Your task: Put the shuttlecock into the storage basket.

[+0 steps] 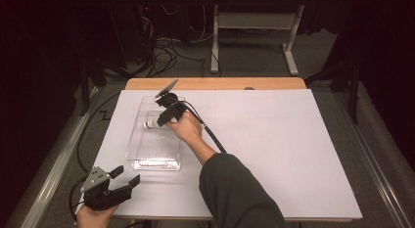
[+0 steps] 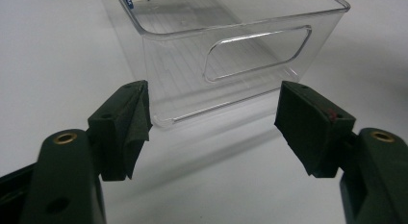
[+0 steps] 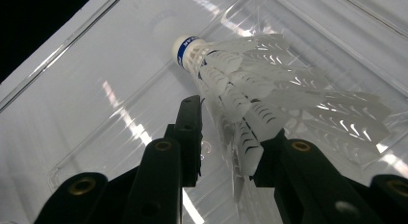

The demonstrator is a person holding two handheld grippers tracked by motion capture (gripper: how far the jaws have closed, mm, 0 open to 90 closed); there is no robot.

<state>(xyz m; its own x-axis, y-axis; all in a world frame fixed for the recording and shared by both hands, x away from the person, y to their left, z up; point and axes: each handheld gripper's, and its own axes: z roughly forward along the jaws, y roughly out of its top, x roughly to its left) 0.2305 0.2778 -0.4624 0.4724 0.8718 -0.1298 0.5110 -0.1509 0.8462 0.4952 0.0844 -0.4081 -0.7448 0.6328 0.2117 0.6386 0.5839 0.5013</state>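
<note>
On the white bench [image 1: 274,154], my right hand-held gripper [image 3: 226,137] is loosely straddling the shuttlecock [image 3: 250,84] inside the clear bin [image 1: 142,154], jaws apart; its feathers risk snagging when I withdraw, while my left hand-held gripper [image 2: 211,132] is waiting open.

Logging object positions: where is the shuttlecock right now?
High view, left of centre: the shuttlecock lies in the clear bin, between the right gripper jaws.

No lettering can be read anywhere. The white plastic shuttlecock [image 3: 269,89], lying just beyond the fingertips, carries a blue band with white print around its round cork, too small to make out. The clear plastic bin [image 2: 250,56] bears a blue-printed label, blurred.
</note>
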